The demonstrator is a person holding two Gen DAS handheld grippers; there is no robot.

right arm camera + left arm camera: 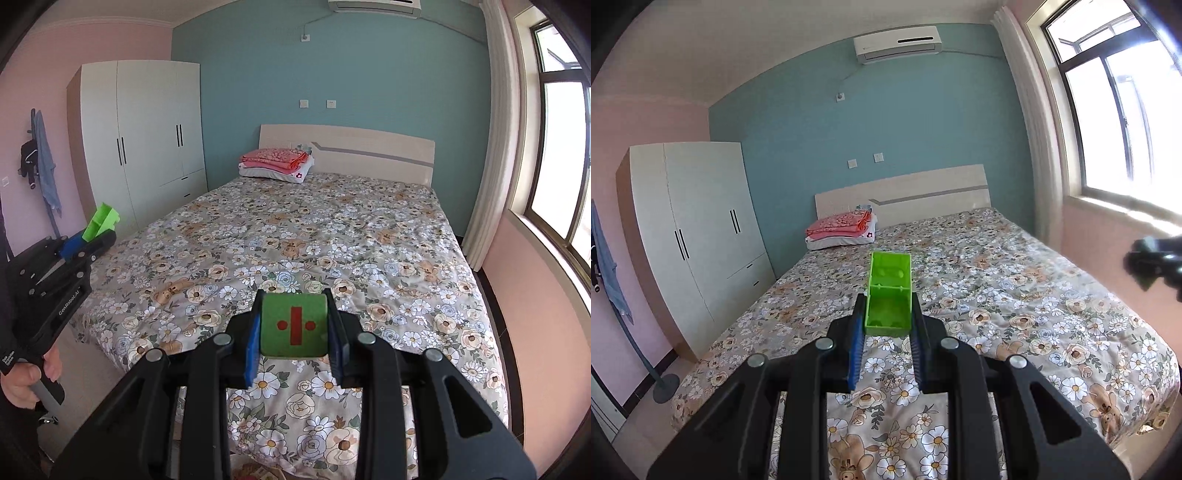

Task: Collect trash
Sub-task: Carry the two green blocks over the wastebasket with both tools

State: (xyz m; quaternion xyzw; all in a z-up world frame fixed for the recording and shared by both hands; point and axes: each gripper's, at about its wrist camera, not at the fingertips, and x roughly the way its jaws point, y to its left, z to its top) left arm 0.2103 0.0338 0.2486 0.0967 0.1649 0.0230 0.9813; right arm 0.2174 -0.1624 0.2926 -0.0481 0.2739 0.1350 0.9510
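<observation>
My left gripper (888, 314) is shut on a bright green open plastic tray (889, 291) and holds it in the air above the bed. The tray sticks out forward past the fingertips. The same gripper and tray (100, 221) show at the left edge of the right wrist view. My right gripper (294, 321) is shut on a green block (293, 325) with a red bar and two red dots on its face. It holds the block above the near end of the bed. The right gripper (1154, 264) shows as a dark shape at the right edge of the left wrist view.
A bed with a floral cover (314, 236) fills the middle, with folded pink bedding on a white pillow (275, 162) by the headboard. A white wardrobe (147, 136) stands on the left. A coat stand with clothes (42, 166) is at the far left. A window (557, 147) is on the right.
</observation>
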